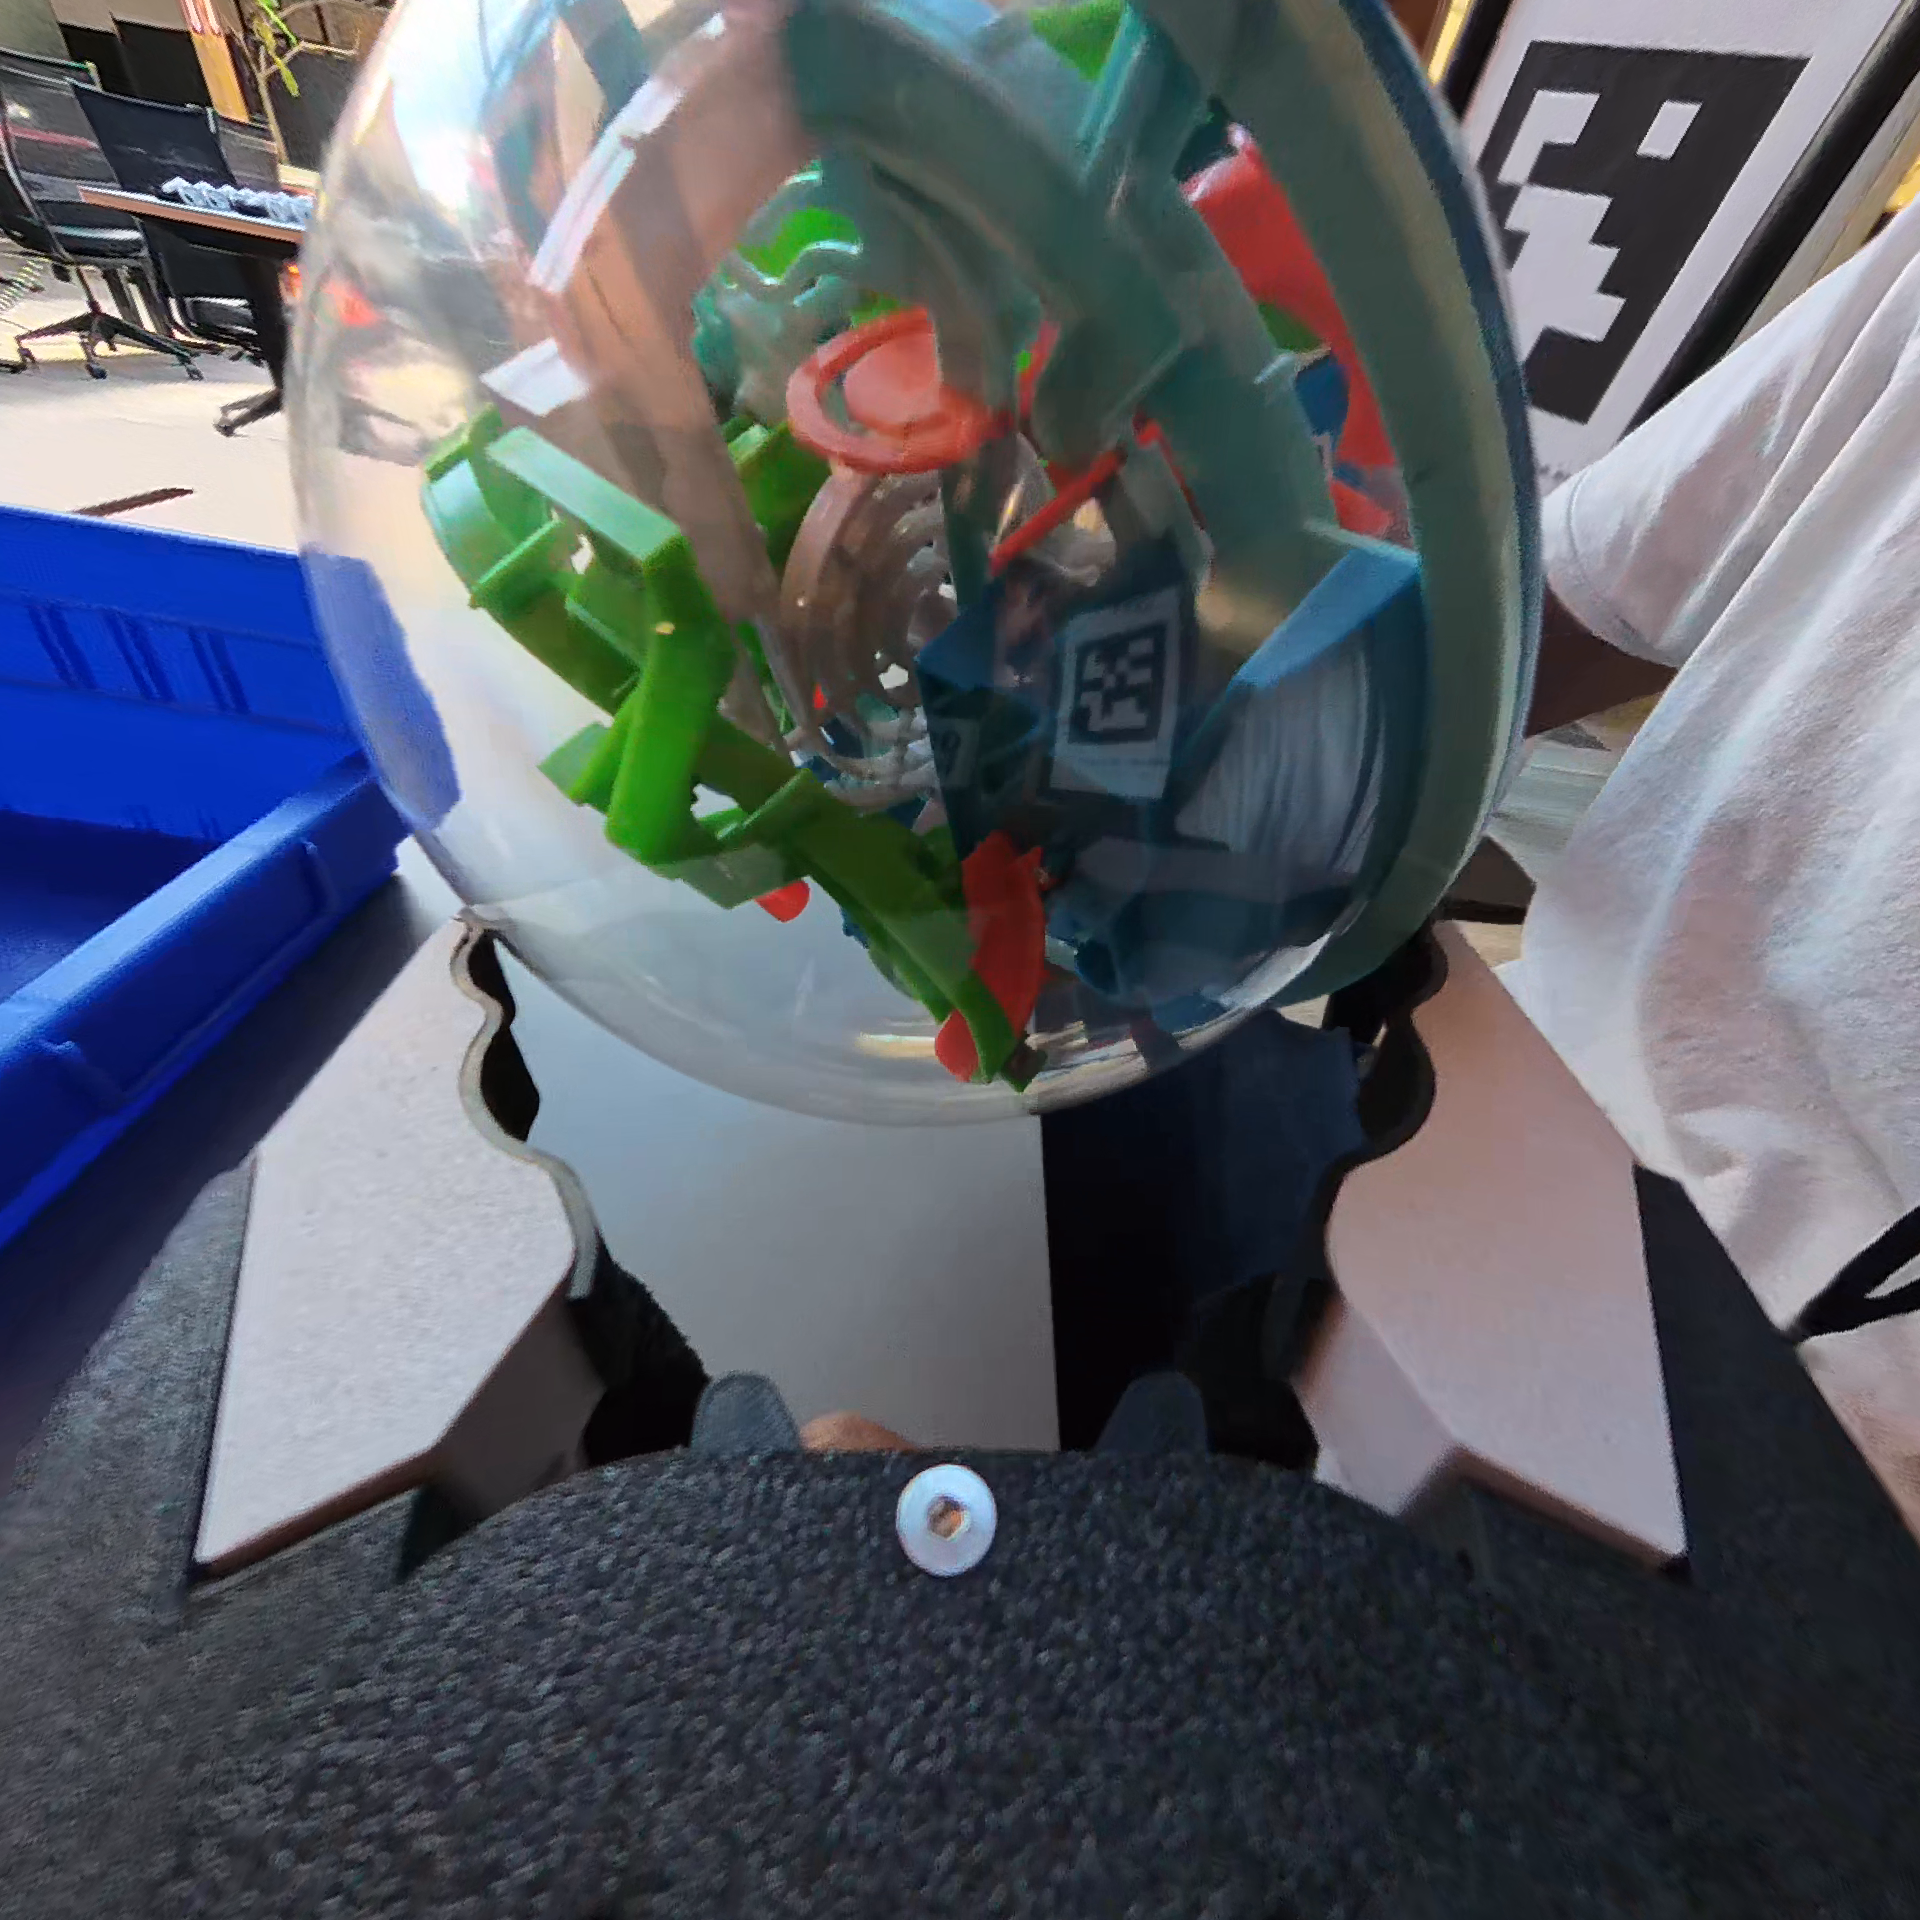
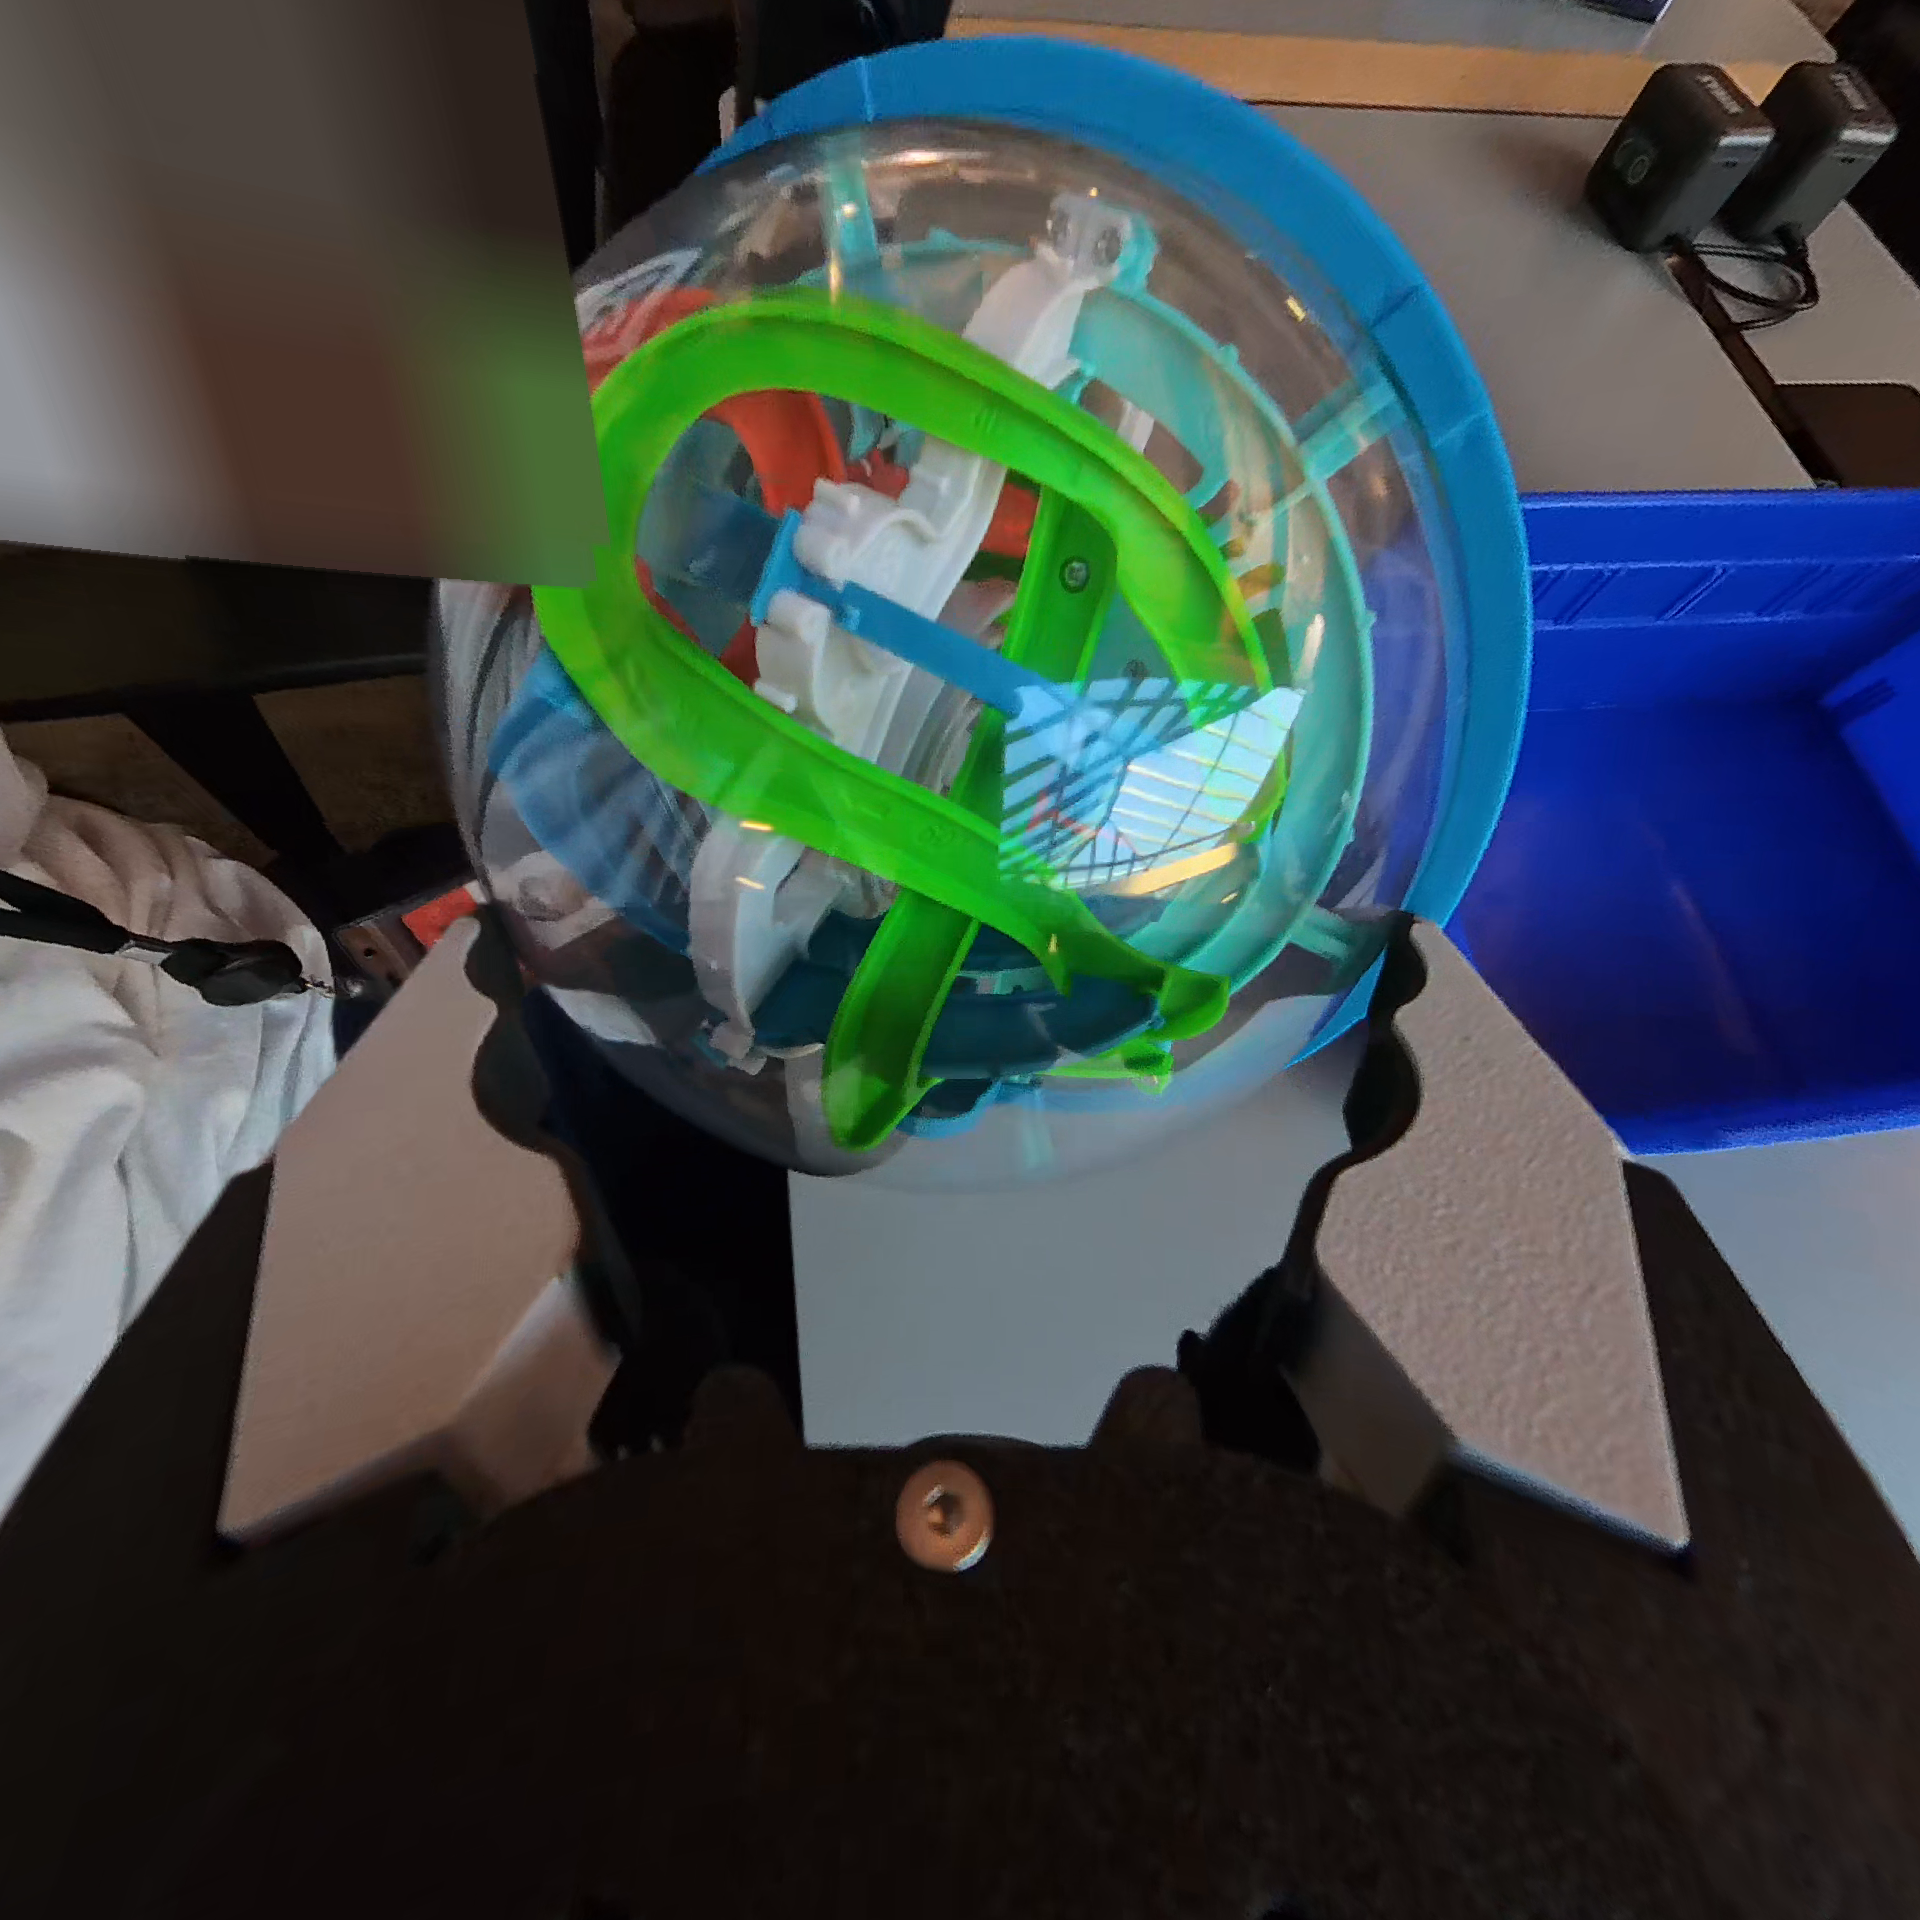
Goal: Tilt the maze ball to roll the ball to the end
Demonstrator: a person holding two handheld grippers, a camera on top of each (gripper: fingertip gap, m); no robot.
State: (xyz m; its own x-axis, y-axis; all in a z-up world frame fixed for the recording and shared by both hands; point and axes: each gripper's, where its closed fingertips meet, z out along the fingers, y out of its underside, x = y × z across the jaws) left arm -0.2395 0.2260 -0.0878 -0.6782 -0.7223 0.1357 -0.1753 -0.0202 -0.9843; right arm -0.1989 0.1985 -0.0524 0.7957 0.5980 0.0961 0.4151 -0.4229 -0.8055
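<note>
One maze ball (image 2: pixel 935 644), two tongs (image 1: pixel 951 935) (image 2: pixel 940 935) gripping it, one blue bin (image 2: pixel 1714 831)

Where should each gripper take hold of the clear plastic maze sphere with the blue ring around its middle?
On the smooth clear domes of the maze sphere, one gripper from each opposite side of the blue ring, fingertips spread wide across the curve. The ring sticks out as a ridge, so pads seat better on bare dome, as the left gripper and right gripper do now.

maze ball (image 1: pixel 914 540) top cropped by frame edge, motion-blurred, small inner ball indiscernible — blue bin (image 2: pixel 1714 831) cut off at right
</note>
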